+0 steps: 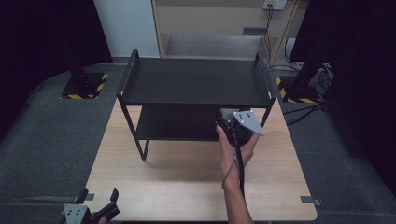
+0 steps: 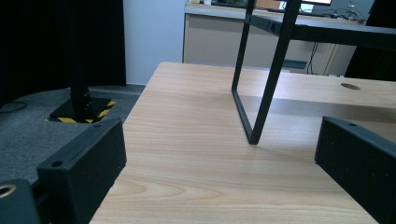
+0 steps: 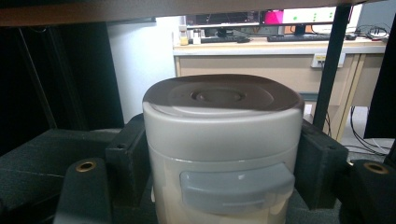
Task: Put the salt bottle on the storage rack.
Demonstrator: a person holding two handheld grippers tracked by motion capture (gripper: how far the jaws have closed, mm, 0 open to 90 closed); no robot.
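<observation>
A white canister with a brown-grey lid (image 3: 222, 140) sits between the jaws of my right gripper (image 3: 222, 156), which is shut on its sides; a pale grey tab shows on its front. In the high view the right gripper (image 1: 235, 125) is held by a hand at the front right of a black two-tier shelf rack (image 1: 196, 81), at the level of the lower shelf (image 1: 173, 123), with a bit of the canister (image 1: 226, 112) showing. The underside of the top shelf (image 3: 140, 9) runs overhead. My left gripper (image 1: 99, 197) is open and holds nothing, low at the table's front left corner.
The rack stands on a light wooden table (image 1: 187, 179); its front left leg (image 2: 266, 93) rises ahead of the left gripper (image 2: 224, 158). Grey carpet surrounds the table. Black stands with yellow-striped bases (image 1: 84, 86) flank the rack, and a desk with cables stands behind.
</observation>
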